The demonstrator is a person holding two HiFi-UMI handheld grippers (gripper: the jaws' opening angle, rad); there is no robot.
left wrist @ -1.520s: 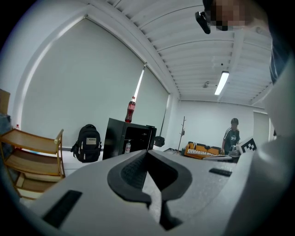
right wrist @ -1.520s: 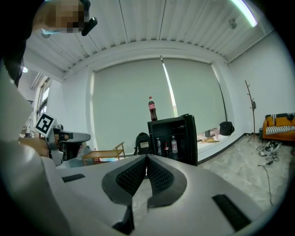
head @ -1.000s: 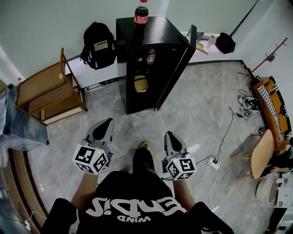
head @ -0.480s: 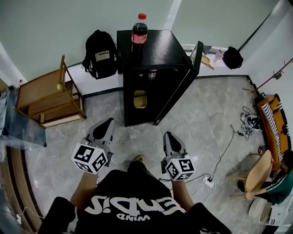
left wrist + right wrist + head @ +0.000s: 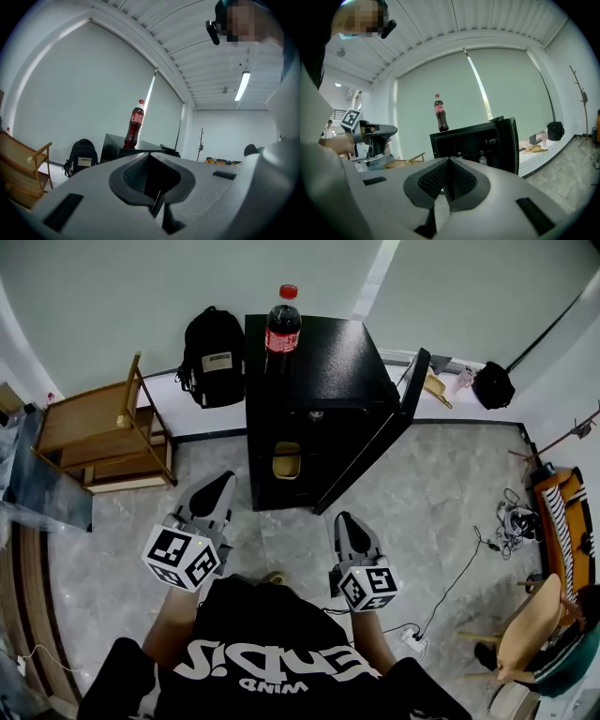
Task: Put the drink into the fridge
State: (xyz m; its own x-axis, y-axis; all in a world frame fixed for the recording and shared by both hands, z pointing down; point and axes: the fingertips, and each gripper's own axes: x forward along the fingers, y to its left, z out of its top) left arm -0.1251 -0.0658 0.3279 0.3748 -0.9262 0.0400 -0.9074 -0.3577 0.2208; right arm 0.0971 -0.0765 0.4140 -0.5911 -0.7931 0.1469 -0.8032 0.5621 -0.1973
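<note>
Drink: a cola bottle (image 5: 281, 320) with a red cap and red label stands upright on top of the fridge, at the top's back left corner. No gripper touches it.
Fridge: a small black fridge (image 5: 333, 362) stands against the pale wall. Its front faces the person.
Fridge door: the door (image 5: 398, 423) is swung open on the fridge's right side, so the dark inside shows.
Inside the fridge: a yellowish container (image 5: 287, 460) sits on a shelf. The right gripper view also shows a small clear bottle (image 5: 483, 159) on a shelf; what else is in there is too dark to tell.
Left gripper: the left gripper (image 5: 221, 482) is held low in front of the fridge, toward its left corner and well apart from it. The jaws are closed together with nothing between them.
Right gripper: the right gripper (image 5: 344, 519) is held low in front of the fridge, below the open door and well apart from it. Its ribbed pads meet with nothing between them.
Left of the fridge: a black backpack (image 5: 214, 357) leans on the wall just beside the fridge. Beyond it stands a wooden rack (image 5: 94, 432).
Right of the fridge: a black bag (image 5: 492, 385) rests by the wall, past the open door.
Floor in front of the fridge: grey tiles (image 5: 431, 493), with a thin cable (image 5: 464, 563) trailing off to the right.
Far right of the fridge: a wooden chair (image 5: 525, 615) stands near the frame's lower corner.
</note>
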